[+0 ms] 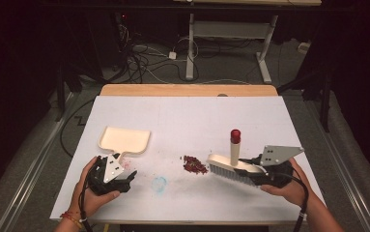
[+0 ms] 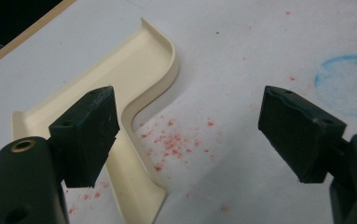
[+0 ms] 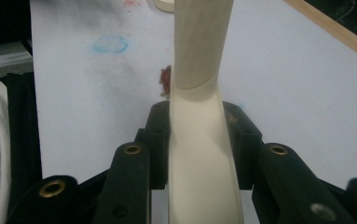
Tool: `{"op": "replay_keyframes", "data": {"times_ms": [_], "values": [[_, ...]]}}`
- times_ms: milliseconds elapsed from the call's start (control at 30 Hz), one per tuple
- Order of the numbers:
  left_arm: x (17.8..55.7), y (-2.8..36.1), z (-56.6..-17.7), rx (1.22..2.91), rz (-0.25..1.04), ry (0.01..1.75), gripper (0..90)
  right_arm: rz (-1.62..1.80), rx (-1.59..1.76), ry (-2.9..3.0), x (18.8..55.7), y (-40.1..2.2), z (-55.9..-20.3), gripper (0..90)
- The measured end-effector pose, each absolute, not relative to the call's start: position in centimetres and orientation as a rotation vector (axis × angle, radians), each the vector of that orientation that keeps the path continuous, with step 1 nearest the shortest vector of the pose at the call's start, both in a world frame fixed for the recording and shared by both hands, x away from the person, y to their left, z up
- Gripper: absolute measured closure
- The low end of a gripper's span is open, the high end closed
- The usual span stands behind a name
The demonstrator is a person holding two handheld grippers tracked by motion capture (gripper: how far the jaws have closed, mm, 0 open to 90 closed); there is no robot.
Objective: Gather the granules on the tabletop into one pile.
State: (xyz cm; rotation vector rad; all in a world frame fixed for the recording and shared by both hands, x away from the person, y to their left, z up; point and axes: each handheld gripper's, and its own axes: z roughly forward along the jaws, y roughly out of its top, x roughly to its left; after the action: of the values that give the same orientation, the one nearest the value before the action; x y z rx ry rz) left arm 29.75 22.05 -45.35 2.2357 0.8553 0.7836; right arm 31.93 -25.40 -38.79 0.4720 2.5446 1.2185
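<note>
Roughly, by item:

Left gripper: jaws spread wide, nothing between them; it sits low over the table just behind the dustpan's handle. In the left gripper view the handle runs past the near jaw.

Right gripper: jaws closed tight on the brush body, seen from its own camera pinching the cream plastic on both sides.

Dustpan: cream, flat on the white table, left of centre, open edge away from the person.

Brush: cream, bristles down on the table, its red-capped handle upright.

Crumbs: small dark-red pile just left of the bristles.

Red specks: scattered beside the dustpan handle.

Blue ring mark: on the table between the two grippers.
</note>
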Motion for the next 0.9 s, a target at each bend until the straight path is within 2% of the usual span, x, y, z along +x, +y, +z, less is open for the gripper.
{"op": "replay_keyframes", "data": {"times_ms": [200, 367, 633, 800, 900], "values": [[29.8, 21.9, -45.4, 2.245, 0.774, 0.849, 19.3, 1.184, 0.562, 2.609, 30.9, -27.8, -38.5, 67.6], [30.0, 21.7, -45.6, 2.262, 0.757, 0.845, 19.3, 1.210, 0.666, 2.726, 31.6, -29.1, -39.0, 67.6], [30.4, 21.7, -45.6, 2.279, 0.756, 0.840, 19.3, 1.211, 0.880, 2.777, 36.5, -30.3, -40.3, 66.7], [30.6, 21.6, -45.7, 2.295, 0.750, 0.836, 19.3, 1.147, 0.955, 2.818, 40.1, -30.5, -41.3, 57.8], [30.6, 21.5, -45.8, 2.299, 0.747, 0.835, 19.3, 1.168, 0.977, 2.826, 41.6, -30.7, -41.8, 55.8]]}}
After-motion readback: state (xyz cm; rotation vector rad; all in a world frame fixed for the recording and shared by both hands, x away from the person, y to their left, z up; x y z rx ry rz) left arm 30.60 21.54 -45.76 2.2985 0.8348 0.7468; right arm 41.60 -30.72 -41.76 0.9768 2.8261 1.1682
